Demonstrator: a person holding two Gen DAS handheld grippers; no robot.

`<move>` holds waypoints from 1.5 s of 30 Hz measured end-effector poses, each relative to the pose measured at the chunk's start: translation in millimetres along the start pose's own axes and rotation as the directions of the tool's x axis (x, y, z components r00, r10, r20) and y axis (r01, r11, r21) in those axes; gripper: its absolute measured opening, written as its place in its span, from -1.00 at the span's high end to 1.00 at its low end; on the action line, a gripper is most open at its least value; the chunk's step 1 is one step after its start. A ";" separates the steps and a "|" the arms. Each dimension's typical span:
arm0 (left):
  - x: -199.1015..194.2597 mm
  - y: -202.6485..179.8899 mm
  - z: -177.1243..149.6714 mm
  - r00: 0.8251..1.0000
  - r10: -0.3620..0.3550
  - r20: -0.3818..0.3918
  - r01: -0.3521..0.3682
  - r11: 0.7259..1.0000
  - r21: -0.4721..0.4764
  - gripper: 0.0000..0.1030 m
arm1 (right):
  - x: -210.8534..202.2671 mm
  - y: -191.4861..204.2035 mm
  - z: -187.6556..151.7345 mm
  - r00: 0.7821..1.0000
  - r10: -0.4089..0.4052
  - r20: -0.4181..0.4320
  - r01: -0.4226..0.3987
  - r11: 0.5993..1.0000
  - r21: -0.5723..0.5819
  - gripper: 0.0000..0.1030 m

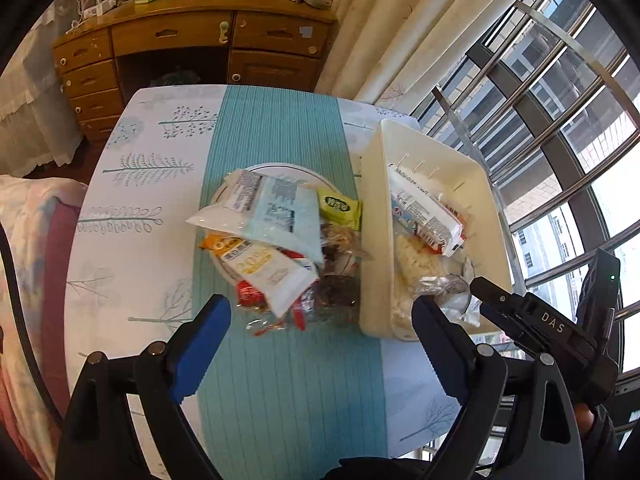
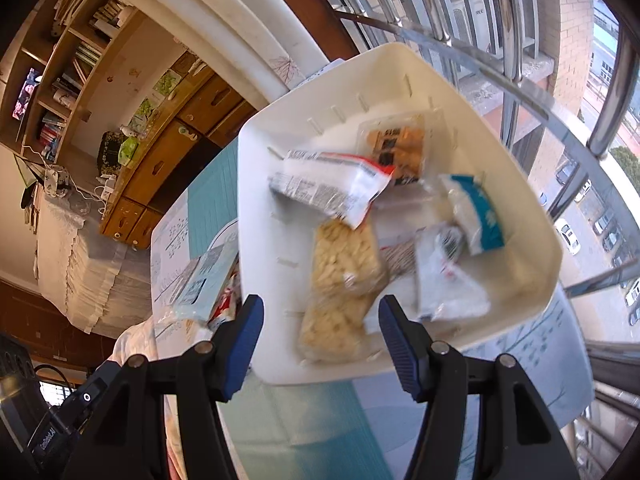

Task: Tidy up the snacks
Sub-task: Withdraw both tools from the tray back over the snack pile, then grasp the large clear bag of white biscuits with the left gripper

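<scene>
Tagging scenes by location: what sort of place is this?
Probably a lived-in bedroom or study at home: a wooden desk with drawers, a cloth-covered table with a teal runner, and a barred window overlooking a street.

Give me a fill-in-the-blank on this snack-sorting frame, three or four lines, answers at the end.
1. The pile of unsorted snack packets lies on a round white ____ on the teal runner.
2. The puffed rice bar lies inside the cream ____.
3. The left gripper hovers over the pile with its jaws ____ and nothing between them.
4. The yellow-green packet sits at the pile's edge nearest the ____.

Answers: plate; bin; open; bin
</scene>
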State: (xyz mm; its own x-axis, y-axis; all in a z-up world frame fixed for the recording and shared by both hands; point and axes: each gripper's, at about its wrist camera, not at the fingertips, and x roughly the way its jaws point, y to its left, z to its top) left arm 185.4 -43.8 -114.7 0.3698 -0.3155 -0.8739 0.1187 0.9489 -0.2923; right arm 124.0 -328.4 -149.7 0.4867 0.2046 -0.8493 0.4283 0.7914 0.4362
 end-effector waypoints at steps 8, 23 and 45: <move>-11.7 36.8 5.3 0.998 0.002 -0.060 0.002 0.997 0.071 -0.77 | 3.0 36.4 -36.7 0.999 -0.024 0.040 0.023 1.000 0.017 -0.17; -19.5 63.8 62.5 0.988 -0.002 -0.153 0.041 0.966 0.253 -0.78 | 17.2 120.6 -95.8 0.976 -0.118 0.181 0.150 0.974 -0.172 -0.17; 137.8 69.3 137.4 0.831 0.062 -0.553 -0.030 0.997 0.067 -0.78 | 86.6 202.2 -126.1 0.967 -0.110 0.228 0.245 0.639 -0.729 -0.32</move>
State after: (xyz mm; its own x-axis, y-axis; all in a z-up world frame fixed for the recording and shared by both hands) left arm 371.2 -21.0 -202.0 -0.1951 -0.2057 -0.9590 0.1694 0.9560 -0.2395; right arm 156.8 -78.0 -172.6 0.5974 -0.0210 -0.8017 -0.1622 0.9758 -0.1465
